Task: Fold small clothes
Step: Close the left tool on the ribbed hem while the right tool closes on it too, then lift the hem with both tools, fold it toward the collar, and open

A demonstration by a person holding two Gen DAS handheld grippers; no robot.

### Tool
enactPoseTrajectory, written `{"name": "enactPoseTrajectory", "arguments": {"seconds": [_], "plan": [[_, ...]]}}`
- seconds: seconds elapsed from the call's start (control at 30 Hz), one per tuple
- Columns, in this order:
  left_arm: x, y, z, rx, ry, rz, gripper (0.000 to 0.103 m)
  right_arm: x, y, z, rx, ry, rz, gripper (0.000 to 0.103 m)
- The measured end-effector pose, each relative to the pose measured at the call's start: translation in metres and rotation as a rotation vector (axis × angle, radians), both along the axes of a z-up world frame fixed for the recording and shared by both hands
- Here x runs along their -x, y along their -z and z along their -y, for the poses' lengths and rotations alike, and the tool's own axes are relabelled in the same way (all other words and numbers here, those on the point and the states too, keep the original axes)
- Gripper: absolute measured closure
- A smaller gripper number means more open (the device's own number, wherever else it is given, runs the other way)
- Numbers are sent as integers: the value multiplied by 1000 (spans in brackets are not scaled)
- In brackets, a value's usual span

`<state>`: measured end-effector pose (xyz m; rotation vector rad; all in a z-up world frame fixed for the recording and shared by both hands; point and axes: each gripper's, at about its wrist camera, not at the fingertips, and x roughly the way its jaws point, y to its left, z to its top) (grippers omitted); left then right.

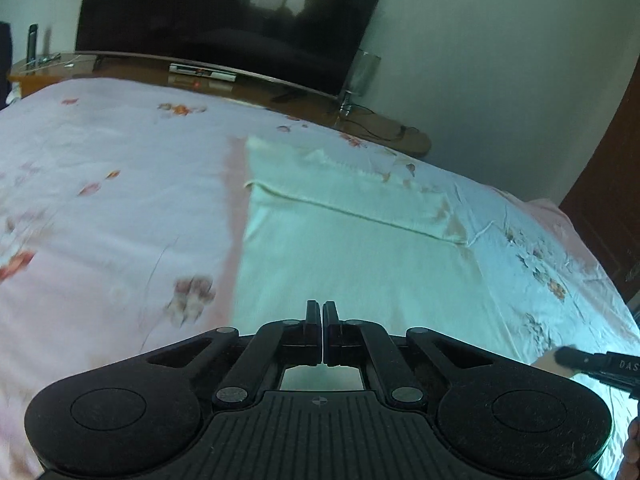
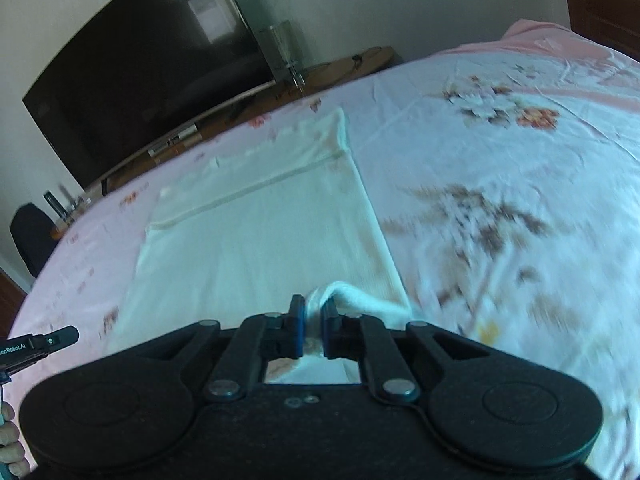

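Two hand-held grippers (image 1: 322,312) (image 2: 314,312) pinch one white garment (image 2: 256,240)

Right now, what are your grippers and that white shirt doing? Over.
Right gripper shut on near edge of white shirt. Left gripper shut; cloth between its tips not visible. Shirt lies on floral bedsheet. Nothing in the way.

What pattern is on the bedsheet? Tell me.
Pink bedsheet with scattered flower prints, clearest in the right wrist view.
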<state>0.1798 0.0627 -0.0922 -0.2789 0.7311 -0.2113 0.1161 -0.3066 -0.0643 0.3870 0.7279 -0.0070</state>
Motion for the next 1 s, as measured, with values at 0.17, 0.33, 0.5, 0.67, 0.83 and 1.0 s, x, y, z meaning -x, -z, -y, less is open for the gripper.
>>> {"name": "enactPoseTrajectory", "arguments": {"seconds": [0.17,0.33,0.5,0.67,0.83,1.0], "plan": [[-16,1,-9,-23,15,-122,102,-30,1,-4,17,-48,-25,94],[4,34,-34,30,-56,-348,63,-18,18,0,49,-52,-108,94],[42,51,-43,141,-92,-381,0,19,34,8,51,-32,-177,94],[58,71,-40,236,-97,-447,0,47,54,8,46,-11,-243,87],[70,77,-37,258,-107,-391,25,55,57,10,44,26,-232,69],[70,90,-32,323,-87,-453,97,55,57,13,30,67,-214,53]]}}
